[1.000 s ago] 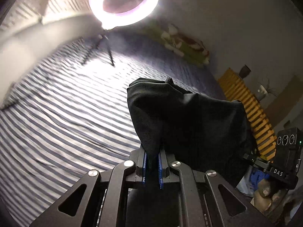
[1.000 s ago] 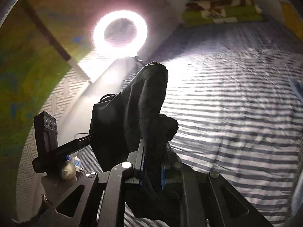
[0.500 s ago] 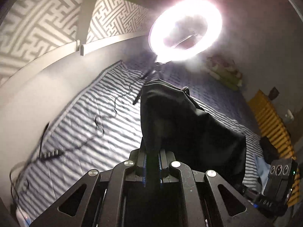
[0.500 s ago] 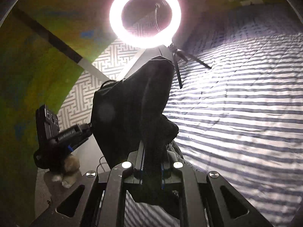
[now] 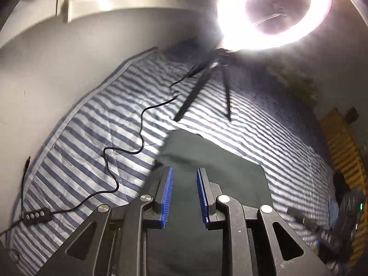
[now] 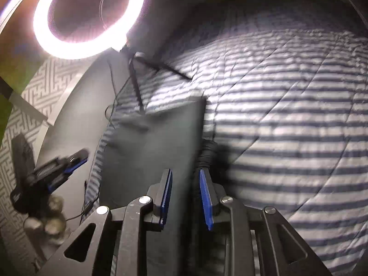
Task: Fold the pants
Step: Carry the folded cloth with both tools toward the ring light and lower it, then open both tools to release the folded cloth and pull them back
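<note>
Black pants (image 5: pixel 214 161) lie flat on the blue and white striped bedspread (image 5: pixel 92 138), folded into a dark rectangle. My left gripper (image 5: pixel 184 172) hovers over their near left part, its jaws opening and the blue pads (image 5: pixel 169 191) clear of the cloth. In the right wrist view the same pants (image 6: pixel 151 147) spread to the left, their bunched waistband edge (image 6: pixel 208 151) just ahead of the right finger. My right gripper (image 6: pixel 185 174) is over the pants' right edge, jaws opening, with nothing pinched between the pads.
A glaring ring light (image 5: pixel 273 11) on a black tripod (image 5: pixel 207 87) stands on the bed just beyond the pants. Its cable (image 5: pixel 128 147) with a control box (image 5: pixel 34 215) snakes along the left. A grey headboard (image 5: pixel 57 69) borders the bed. The left gripper (image 6: pixel 48 174) and hand show at left.
Both grippers carried the hanging pants across the bed toward the ring light and lowered them. The pants now lie flat, and both pairs of jaws have let go and spread apart.
</note>
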Tool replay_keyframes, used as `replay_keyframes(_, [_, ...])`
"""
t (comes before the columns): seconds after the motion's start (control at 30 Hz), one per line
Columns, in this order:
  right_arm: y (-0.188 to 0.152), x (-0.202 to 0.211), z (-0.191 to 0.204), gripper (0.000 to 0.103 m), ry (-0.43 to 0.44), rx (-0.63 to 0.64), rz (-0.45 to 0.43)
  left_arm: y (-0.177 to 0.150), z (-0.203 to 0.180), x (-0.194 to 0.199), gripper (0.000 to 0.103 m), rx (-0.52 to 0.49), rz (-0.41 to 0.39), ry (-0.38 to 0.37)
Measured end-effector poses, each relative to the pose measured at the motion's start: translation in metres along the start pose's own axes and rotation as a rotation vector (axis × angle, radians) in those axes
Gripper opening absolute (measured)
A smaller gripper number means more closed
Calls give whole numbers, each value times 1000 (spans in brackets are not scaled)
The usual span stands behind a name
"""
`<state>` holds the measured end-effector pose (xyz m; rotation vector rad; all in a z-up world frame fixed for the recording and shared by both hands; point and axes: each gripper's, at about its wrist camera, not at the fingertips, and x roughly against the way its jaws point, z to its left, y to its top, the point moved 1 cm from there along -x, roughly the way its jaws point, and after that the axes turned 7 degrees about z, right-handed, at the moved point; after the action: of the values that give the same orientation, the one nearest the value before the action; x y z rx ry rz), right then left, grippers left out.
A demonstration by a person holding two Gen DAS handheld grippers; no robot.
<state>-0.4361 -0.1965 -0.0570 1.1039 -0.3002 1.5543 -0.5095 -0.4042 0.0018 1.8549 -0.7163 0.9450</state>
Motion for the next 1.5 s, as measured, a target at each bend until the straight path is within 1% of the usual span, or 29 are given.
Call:
replay_keyframes(0.03, [-1,7,0,24,-30,28,-23,-5,-1,5,23,-32,-8,31])
replay_keyframes(0.07, [-2,11,1,24,-39,49,-32,-10,-2,8,23,-36,-10,36])
replay_keyframes(0.1, [-4,14,3,24,-36,66,-36,-19,-4,12,23,-41,-3,20])
replay_keyframes(0.13, [-13,19,4,24,-12,95,-25,-28,-2,16,23,-46,7,2])
replay_keyframes(0.2, [-25,21,13,24,16,145,5,-49,-7,26,23,-63,12,2])
replay_keyframes(0.27, [-46,21,26,24,-4,228,27,-73,-11,25,23,-73,47,-27])
replay_keyframes(0.3, [-55,22,30,24,-14,260,34,-85,-17,30,23,-79,56,-29])
replay_keyframes(0.33, [-68,20,36,24,-29,302,47,-97,-20,25,23,-93,74,-23])
replay_keyframes(0.37, [-71,19,38,24,-39,318,55,-104,-20,21,23,-93,85,-20])
replay_keyframes(0.4, [-82,15,43,24,-60,344,69,-111,-16,14,23,-72,99,-25])
replay_keyframes(0.43, [-87,12,45,24,-66,352,81,-119,-12,8,23,-39,116,-38])
replay_keyframes(0.47, [-94,6,47,24,-71,358,112,-129,-4,-3,23,7,153,-43])
replay_keyframes(0.5, [-99,1,48,24,-80,364,137,-133,1,-10,23,24,169,-32])
replay_keyframes(0.53, [-107,-8,48,24,-124,383,169,-144,8,-18,23,47,196,-4])
replay_keyframes(0.57, [-111,-11,47,24,-166,389,183,-151,11,-21,23,58,208,3])
replay_keyframes(0.6, [-115,-15,44,23,-204,389,203,-158,14,-21,23,68,217,7])
replay_keyframes(0.67, [-125,-14,34,23,-224,359,252,-178,16,-12,23,80,225,11])
replay_keyframes(0.73, [-133,-4,28,23,-252,349,260,-192,13,-4,23,72,225,25])
replay_keyframes(0.8, [-145,18,21,23,-241,334,244,-209,5,9,23,66,224,26])
replay_keyframes(0.93, [-165,62,17,23,-217,300,204,-243,-23,46,23,24,191,30])
replay_keyframes(1.0, [-174,84,17,23,-214,291,177,-262,-46,73,23,-4,159,25])
replay_keyframes(1.03, [-180,97,18,24,-210,289,161,-264,-51,82,23,-10,151,22])
replay_keyframes(1.07, [-188,111,19,24,-209,290,146,-273,-63,97,24,-26,131,20])
replay_keyframes(1.13, [-205,137,19,24,-216,291,116,-288,-85,125,26,-56,96,25])
replay_keyframes(1.2, [-218,156,19,24,-212,288,98,-299,-102,147,34,-70,70,19])
replay_keyframes(1.33, [-252,201,19,27,-195,283,42,-333,-144,199,39,-126,9,31])
replay_keyframes(1.43, [-277,235,19,30,-213,296,-17,-352,-165,227,46,-157,-24,40])
replay_keyframes(1.5, [-291,252,18,36,-216,302,-50,-369,-178,247,61,-178,-67,66])
